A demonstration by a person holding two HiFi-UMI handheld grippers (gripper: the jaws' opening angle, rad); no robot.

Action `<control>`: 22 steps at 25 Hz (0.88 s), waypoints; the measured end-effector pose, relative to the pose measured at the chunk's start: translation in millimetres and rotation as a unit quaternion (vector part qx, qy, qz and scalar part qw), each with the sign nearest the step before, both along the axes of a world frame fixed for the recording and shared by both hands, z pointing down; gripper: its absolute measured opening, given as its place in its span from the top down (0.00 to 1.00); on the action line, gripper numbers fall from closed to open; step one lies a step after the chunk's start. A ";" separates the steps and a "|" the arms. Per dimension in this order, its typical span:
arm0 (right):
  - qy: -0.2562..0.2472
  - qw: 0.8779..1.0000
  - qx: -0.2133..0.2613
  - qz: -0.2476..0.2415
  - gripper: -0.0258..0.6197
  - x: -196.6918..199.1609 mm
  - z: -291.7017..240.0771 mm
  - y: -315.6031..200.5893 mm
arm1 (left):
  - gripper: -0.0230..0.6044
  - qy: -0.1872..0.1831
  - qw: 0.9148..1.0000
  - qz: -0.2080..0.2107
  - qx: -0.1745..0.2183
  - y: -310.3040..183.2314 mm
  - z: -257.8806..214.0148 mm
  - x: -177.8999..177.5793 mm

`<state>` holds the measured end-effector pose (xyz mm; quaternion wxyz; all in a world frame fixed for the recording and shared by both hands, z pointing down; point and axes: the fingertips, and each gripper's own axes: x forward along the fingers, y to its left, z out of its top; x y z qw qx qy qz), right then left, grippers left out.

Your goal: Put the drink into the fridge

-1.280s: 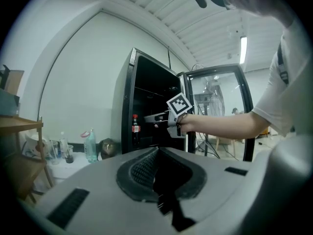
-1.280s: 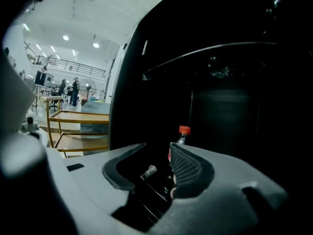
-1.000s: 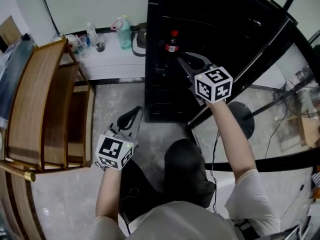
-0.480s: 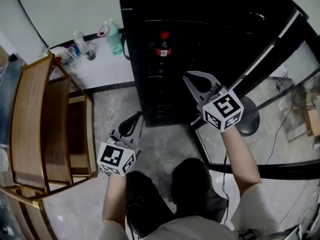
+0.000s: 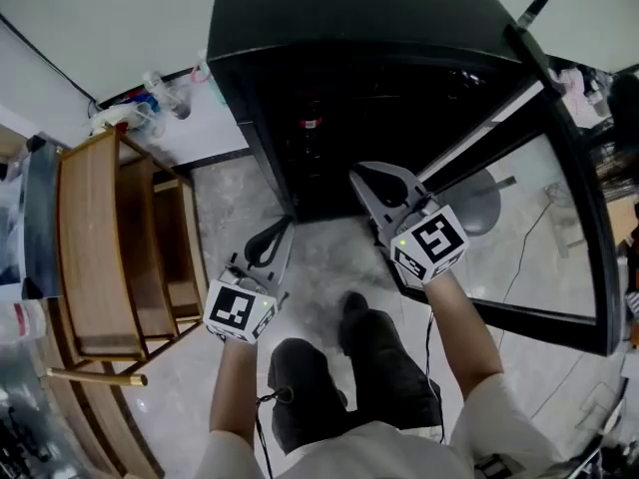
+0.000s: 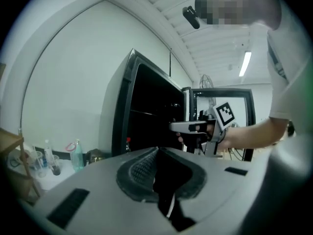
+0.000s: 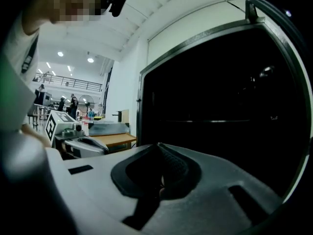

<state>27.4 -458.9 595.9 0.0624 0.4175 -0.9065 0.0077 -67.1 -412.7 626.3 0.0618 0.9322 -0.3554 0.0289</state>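
Observation:
The drink (image 5: 311,120), a dark bottle with a red cap, stands on a shelf inside the open black fridge (image 5: 339,58); it also shows small in the left gripper view as the drink (image 6: 128,145). My right gripper (image 5: 357,176) hangs in front of the fridge opening, apart from the bottle, jaws shut with nothing between them. In its own view the right gripper (image 7: 157,145) faces the dark fridge interior. My left gripper (image 5: 283,226) is lower and to the left, over the floor, shut and empty. The left gripper (image 6: 156,150) points toward the fridge.
The fridge's glass door (image 5: 559,188) stands swung open at the right. A wooden shelf rack (image 5: 95,238) stands at the left. A white counter (image 5: 185,118) behind it carries several bottles (image 5: 160,93). A round base (image 5: 481,204) sits on the floor behind the door.
My right gripper has drawn back from the bottle and out of the fridge, its jaws closing. The bottle stays on the shelf. The view has pulled away from the fridge.

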 end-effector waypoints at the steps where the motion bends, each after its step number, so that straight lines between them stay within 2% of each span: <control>1: -0.004 1.000 -0.009 0.003 0.97 0.2 -13.6 5.9 | 0.95 -0.003 1.000 0.000 -0.006 4.5 -15.8 -2.3; 10: -0.028 0.997 -0.065 0.031 0.97 5.0 -160.4 76.1 | 0.95 -0.036 0.999 0.010 -0.029 76.7 -178.3 -26.8; 18: -0.042 0.995 -0.084 0.042 0.97 -12.0 -284.3 160.6 | 0.95 -0.034 0.998 0.030 -0.038 171.2 -296.8 -49.5; 22: -0.034 0.995 -0.075 0.048 0.97 -13.7 -336.4 214.4 | 0.95 -0.024 0.999 0.027 -0.034 216.4 -348.1 -57.7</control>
